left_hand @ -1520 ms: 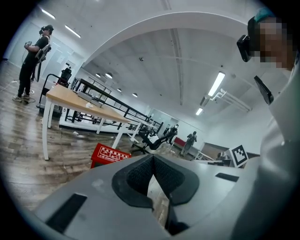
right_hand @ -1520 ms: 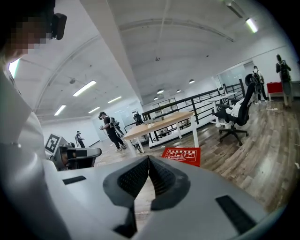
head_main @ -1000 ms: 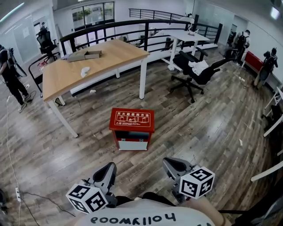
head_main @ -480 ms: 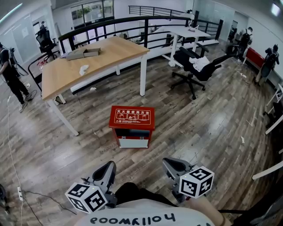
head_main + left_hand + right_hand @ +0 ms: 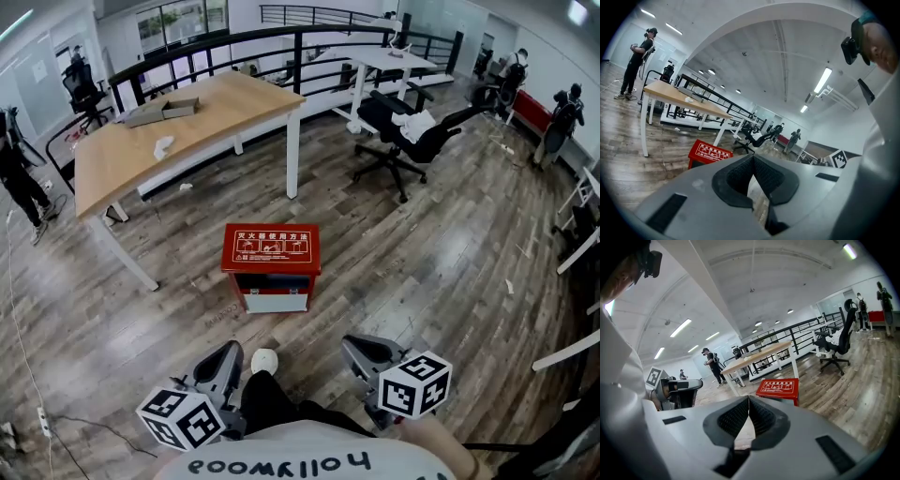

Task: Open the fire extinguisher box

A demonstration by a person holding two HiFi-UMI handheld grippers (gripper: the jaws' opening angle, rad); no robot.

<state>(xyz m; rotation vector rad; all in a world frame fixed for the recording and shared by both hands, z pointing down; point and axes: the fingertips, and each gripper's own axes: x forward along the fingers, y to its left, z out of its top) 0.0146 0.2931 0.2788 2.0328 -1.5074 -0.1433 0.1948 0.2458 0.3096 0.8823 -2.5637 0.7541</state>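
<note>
Looking at the red box (image 5: 271, 255) on the floor (image 5: 422, 267), its lid is down. My left gripper (image 5: 223, 364) and right gripper (image 5: 364, 356) jaws are pressed together, empty.

the fire extinguisher box (image 5: 271, 267) is standing upright on the wooden floor (image 5: 403, 272), out in the open. it is showing a red body and a flat red lid (image 5: 271, 247) with white printing, lying shut on top. its front is facing this way, carrying a pale panel (image 5: 276, 302).
</note>
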